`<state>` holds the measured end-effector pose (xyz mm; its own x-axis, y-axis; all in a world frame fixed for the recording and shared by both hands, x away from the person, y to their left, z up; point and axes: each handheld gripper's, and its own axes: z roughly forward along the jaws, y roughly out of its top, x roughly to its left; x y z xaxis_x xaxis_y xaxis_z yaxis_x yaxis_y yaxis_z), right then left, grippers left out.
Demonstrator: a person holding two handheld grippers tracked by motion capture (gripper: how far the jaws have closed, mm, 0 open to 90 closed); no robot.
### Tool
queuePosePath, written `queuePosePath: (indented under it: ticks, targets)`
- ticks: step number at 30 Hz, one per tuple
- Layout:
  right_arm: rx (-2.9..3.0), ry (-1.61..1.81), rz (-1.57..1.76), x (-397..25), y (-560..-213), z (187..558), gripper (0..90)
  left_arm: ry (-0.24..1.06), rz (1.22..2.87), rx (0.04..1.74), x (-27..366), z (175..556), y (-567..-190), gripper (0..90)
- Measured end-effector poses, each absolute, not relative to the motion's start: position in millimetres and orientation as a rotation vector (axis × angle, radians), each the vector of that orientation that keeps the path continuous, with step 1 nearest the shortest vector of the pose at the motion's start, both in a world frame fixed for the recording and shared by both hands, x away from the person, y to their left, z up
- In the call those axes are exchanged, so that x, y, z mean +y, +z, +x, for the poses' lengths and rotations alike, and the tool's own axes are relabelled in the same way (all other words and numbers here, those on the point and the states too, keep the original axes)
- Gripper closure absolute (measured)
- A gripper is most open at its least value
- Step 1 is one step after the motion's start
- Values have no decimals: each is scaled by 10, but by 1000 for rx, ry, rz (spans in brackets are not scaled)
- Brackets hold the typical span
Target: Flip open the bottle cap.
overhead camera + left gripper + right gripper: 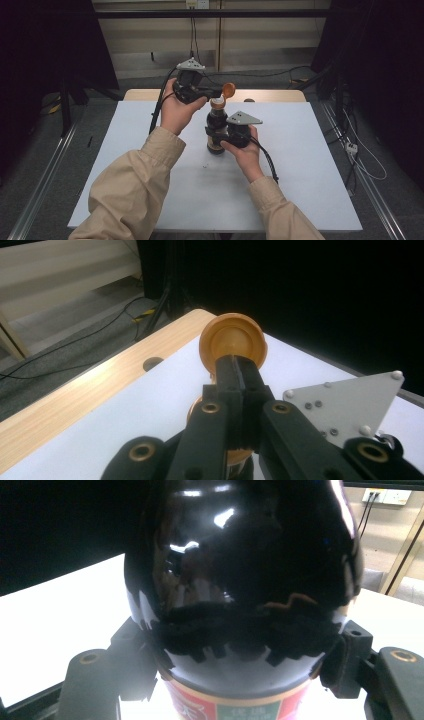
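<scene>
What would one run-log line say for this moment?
left gripper: shut on orange cap | right gripper: shut on dark bottle | bottle upright on table

Bottle (pixel 240 580) label (pixel 225 711) between right gripper (pixel 240 645) jaws: red and green boxes, white signs, too blurry to read.

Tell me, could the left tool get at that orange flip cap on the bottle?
Yes, apparently: the left tool is already shut on the orange cap, flipped up, while the right tool clamps the bottle.
</scene>
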<state>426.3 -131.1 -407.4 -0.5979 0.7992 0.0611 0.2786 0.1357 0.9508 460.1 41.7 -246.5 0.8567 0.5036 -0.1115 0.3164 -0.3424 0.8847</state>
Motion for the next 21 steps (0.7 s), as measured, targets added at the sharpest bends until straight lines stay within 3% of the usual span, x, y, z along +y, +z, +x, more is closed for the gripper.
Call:
queuePosePath:
  ticks: [6,21]
  targets:
    - [1960,1466,1034,-1311,-4064,4260,299,206,1967,590,472,4567,-2443,896]
    - [1977,1470,1071,-1309,-4035,4259,247,171,1948,621,673,4543,-2504,669]
